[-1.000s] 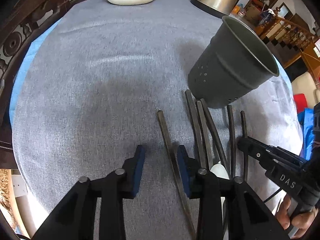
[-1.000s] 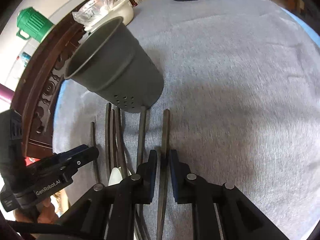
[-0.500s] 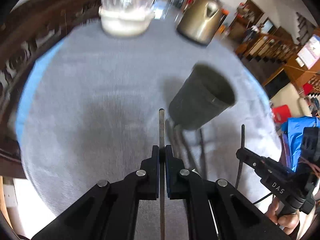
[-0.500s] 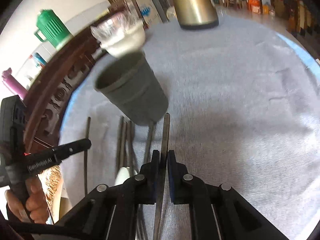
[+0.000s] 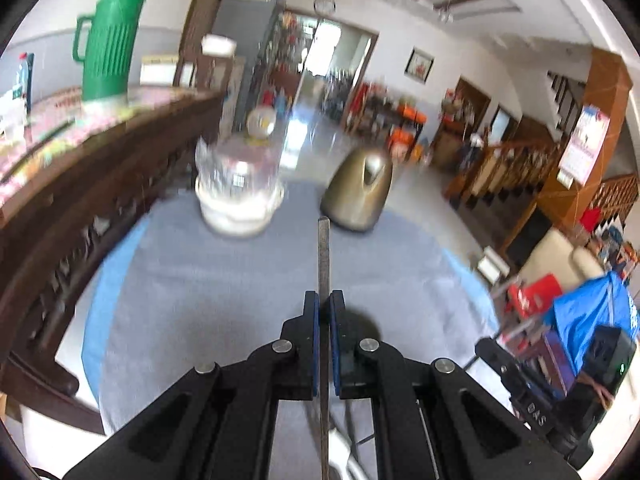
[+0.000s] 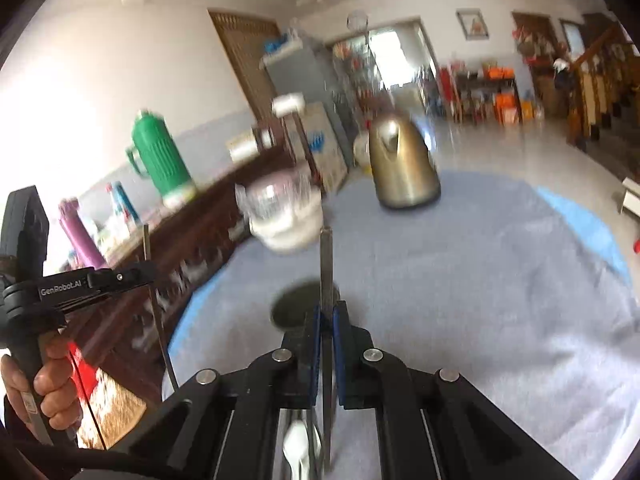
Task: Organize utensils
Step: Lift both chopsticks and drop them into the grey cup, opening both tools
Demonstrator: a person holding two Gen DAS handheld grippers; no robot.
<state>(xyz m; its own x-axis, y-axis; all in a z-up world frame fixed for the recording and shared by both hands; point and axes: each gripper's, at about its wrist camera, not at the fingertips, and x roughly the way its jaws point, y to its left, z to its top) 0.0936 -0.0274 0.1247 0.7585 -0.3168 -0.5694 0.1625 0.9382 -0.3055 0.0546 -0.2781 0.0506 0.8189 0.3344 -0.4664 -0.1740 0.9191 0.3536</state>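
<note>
My left gripper (image 5: 324, 308) is shut on a long dark chopstick (image 5: 323, 256) that points up and away over the grey tablecloth (image 5: 200, 288). My right gripper (image 6: 327, 322) is shut on another dark chopstick (image 6: 326, 264), also lifted. The dark utensil cup (image 6: 296, 306) shows only as a rim just beyond my right fingers and behind my left fingers (image 5: 362, 322). In the right wrist view the left gripper (image 6: 132, 274) holds its chopstick (image 6: 154, 304) upright at the left. In the left wrist view the right gripper (image 5: 488, 350) is at the lower right. A white spoon (image 6: 296, 446) lies under my right gripper.
A white bowl with clear plastic (image 5: 240, 196) and a gold kettle (image 5: 360, 192) stand at the table's far side. A carved dark wood rail (image 5: 80, 200) runs along the left. A green thermos (image 5: 108, 44) stands on the shelf behind it.
Both grippers have lifted off the table and tilted up with their chopsticks. The cup has dropped from the middle of the views to just behind the fingertips.
</note>
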